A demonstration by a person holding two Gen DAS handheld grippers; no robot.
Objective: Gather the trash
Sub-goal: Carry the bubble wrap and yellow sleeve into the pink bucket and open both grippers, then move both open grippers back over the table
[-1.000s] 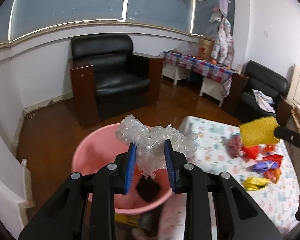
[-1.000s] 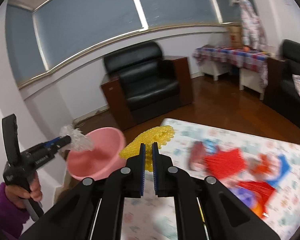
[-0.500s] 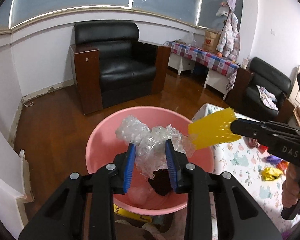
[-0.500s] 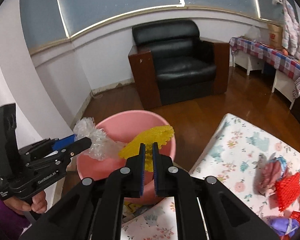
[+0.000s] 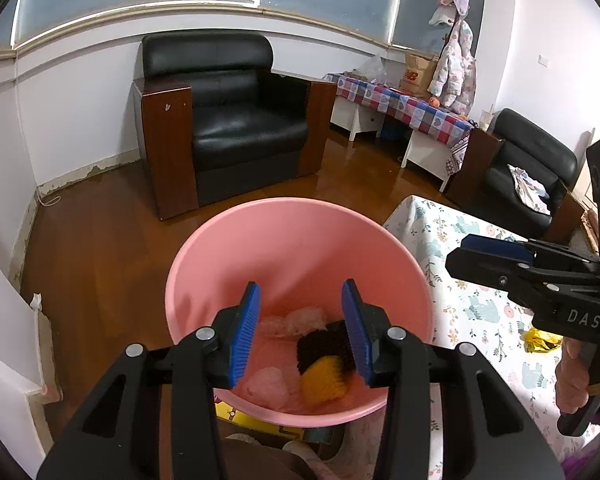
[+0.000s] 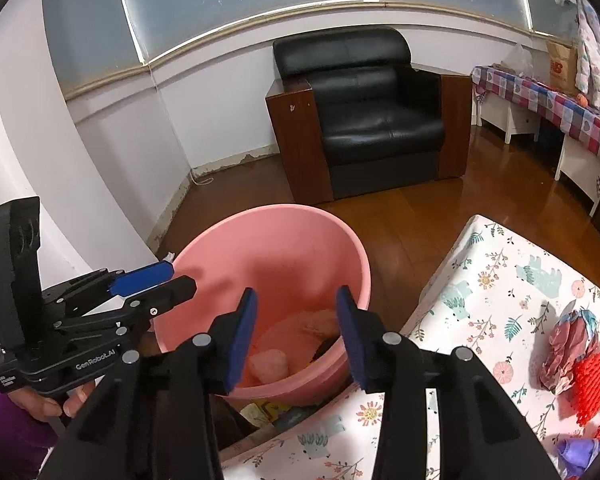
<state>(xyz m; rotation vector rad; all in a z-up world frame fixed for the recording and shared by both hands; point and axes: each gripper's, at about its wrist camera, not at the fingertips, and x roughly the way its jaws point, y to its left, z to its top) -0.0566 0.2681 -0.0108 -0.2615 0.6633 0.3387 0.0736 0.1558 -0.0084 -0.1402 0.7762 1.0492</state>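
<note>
A pink bucket [image 5: 300,248] stands beside the table; it also shows in the right wrist view [image 6: 284,248]. Inside lie clear plastic wrap [image 5: 300,320], yellow foam net [image 5: 324,384] and a black piece [image 5: 320,346]. My left gripper [image 5: 300,332] is open and empty above the bucket. My right gripper [image 6: 296,338] is open and empty above the bucket too, to the right of the left one. Each gripper shows in the other's view: the right one [image 5: 484,256] and the left one [image 6: 156,280].
A table with a floral cloth [image 6: 500,292] carries a crumpled wrapper [image 6: 568,344], red foam net [image 6: 596,376], purple trash [image 6: 576,452] and a yellow wrapper [image 5: 540,340]. A black armchair [image 5: 228,120] stands behind on the wooden floor.
Both grippers opened over the bucket. The clear plastic wrap dropped from the left one and the yellow foam net from the right one; both now lie inside.
</note>
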